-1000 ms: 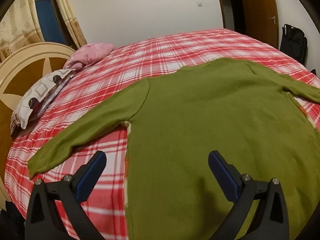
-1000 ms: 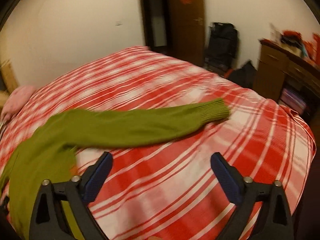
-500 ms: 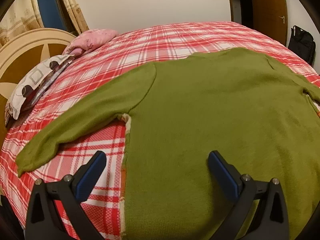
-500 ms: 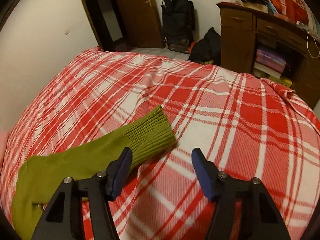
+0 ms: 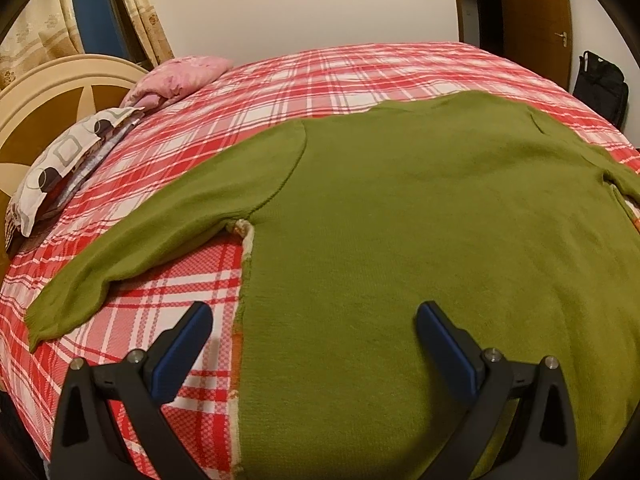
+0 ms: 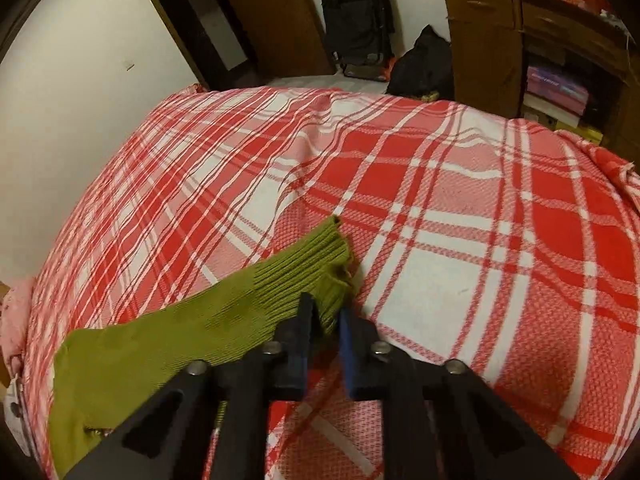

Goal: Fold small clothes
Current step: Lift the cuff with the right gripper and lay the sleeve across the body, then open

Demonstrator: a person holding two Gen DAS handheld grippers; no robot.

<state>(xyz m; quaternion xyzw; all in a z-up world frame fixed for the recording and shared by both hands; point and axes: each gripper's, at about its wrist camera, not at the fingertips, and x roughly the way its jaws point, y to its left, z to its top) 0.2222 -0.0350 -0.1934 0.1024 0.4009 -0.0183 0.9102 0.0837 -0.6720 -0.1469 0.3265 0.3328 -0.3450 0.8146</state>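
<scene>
Olive-green sweater [image 5: 420,220] on a red-and-white plaid bedspread [image 6: 440,200].

Right gripper [image 6: 326,322]: closed from wide open to nearly together, now pinching ribbed cuff [image 6: 316,268] of green sweater [image 5: 420,240] sleeve; brought in close from well back of cuff. Cuff edge bunched at fingers [image 6: 301,334]. Left gripper [image 5: 314,344]: shifted slightly nearer over sweater body, spread unchanged.

sweater [image 5: 420,220] flat on bed [image 5: 320,76]
</scene>
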